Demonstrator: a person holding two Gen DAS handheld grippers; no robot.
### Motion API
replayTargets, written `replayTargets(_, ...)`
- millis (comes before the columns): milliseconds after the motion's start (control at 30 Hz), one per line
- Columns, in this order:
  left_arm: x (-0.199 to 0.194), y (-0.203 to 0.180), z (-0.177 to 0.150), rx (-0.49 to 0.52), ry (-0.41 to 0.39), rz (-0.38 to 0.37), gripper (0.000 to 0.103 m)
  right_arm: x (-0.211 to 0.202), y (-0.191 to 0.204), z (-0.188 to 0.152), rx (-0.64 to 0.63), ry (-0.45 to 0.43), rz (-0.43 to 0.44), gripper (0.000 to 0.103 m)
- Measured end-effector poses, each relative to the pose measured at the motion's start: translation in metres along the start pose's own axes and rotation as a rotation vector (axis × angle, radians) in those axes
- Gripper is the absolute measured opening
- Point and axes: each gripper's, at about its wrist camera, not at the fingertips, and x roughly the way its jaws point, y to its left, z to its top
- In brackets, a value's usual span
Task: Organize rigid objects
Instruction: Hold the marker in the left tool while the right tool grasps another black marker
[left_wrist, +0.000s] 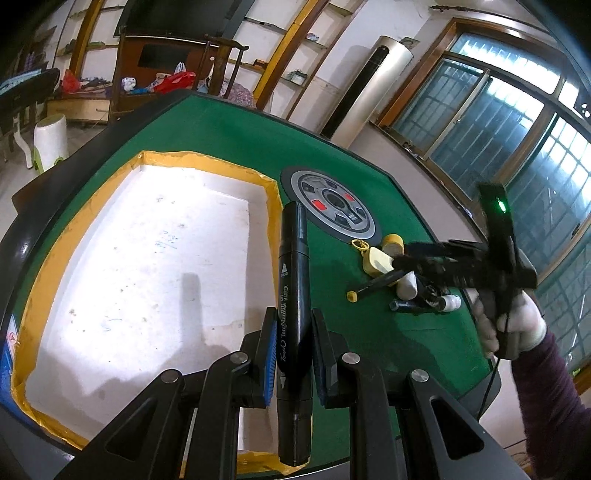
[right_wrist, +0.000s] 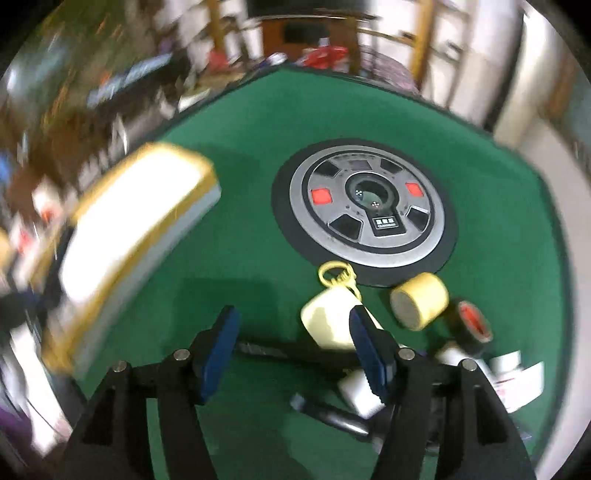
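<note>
The left tongs (left_wrist: 293, 354) are clamped on a black marker (left_wrist: 293, 295), its long axis running straight away from the camera, far end over the yellow edge of a white tray (left_wrist: 140, 258) on the green counter (left_wrist: 229, 147). The marker's near end is hidden under the tongs. The right tongs (right_wrist: 293, 350) stand half open with nothing gripped, above a heap: a cream mug (right_wrist: 327, 321), a yellow roll (right_wrist: 419, 299) and dark pens (right_wrist: 332, 415). The right view is blurred; the heap's lower pieces are hard to make out.
</note>
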Motion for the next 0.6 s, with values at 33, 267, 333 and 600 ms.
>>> replayTargets(33,0.001,0.002,0.000,-0.004,0.001,-0.001,0.016,-0.003,0.005,-0.005,-0.043,0.012,-0.025,0.061)
replayTargets(267,0.014,0.001,-0.001,-0.008,0.030,-0.003,0.016,0.003,0.052,-0.026,-0.464,0.021,-0.145,0.061)
replayTargets(333,0.015,0.001,-0.001,-0.008,0.035,-0.001,0.016,0.012,0.060,-0.026,-0.555,0.046,-0.162,0.059)
replayTargets(600,0.014,0.004,0.002,-0.014,0.038,0.020,0.016,0.055,0.047,-0.008,-0.561,0.174,-0.153,0.027)
